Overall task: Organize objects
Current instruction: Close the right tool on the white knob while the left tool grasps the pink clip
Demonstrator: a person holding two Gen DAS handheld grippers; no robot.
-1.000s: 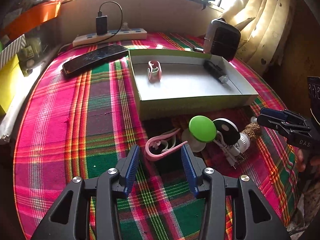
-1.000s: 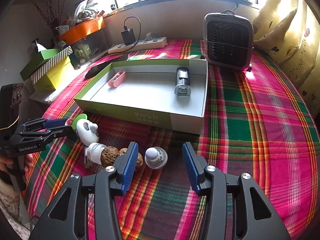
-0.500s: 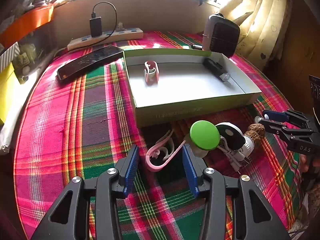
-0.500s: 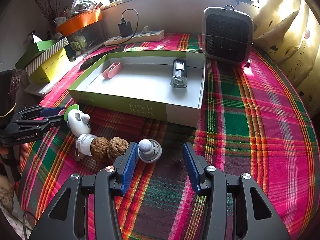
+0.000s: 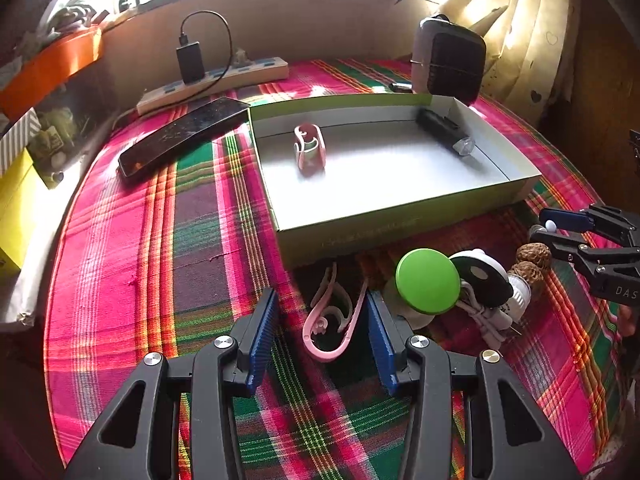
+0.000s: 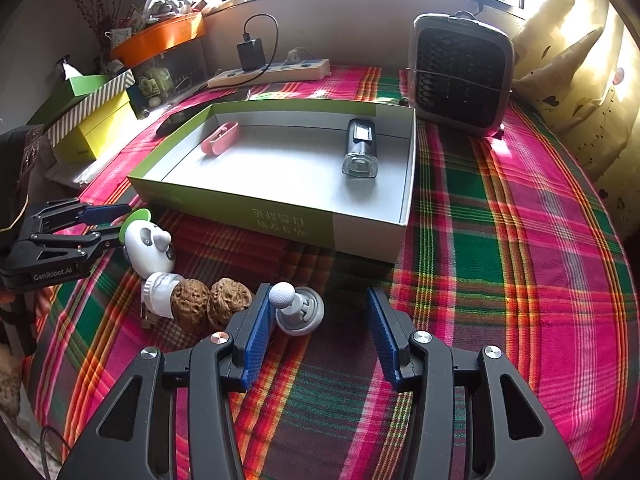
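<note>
Left gripper (image 5: 320,332) spread around pink clip (image 5: 332,322), perhaps touching; right gripper (image 6: 322,334) spread beside grey knob (image 6: 298,312).

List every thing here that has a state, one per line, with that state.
Left hand-held gripper: open, around the loose pink clip, not gripping.
Right hand-held gripper: open, grey knob at its left finger.
Box: open, no lid on.
Loose pink clip: lying on the cloth, outside the box.
Second pink clip: inside the box.
Black torch: inside the box, lying flat.
Charger: plugged into the power strip.
Phone: screen dark.
</note>
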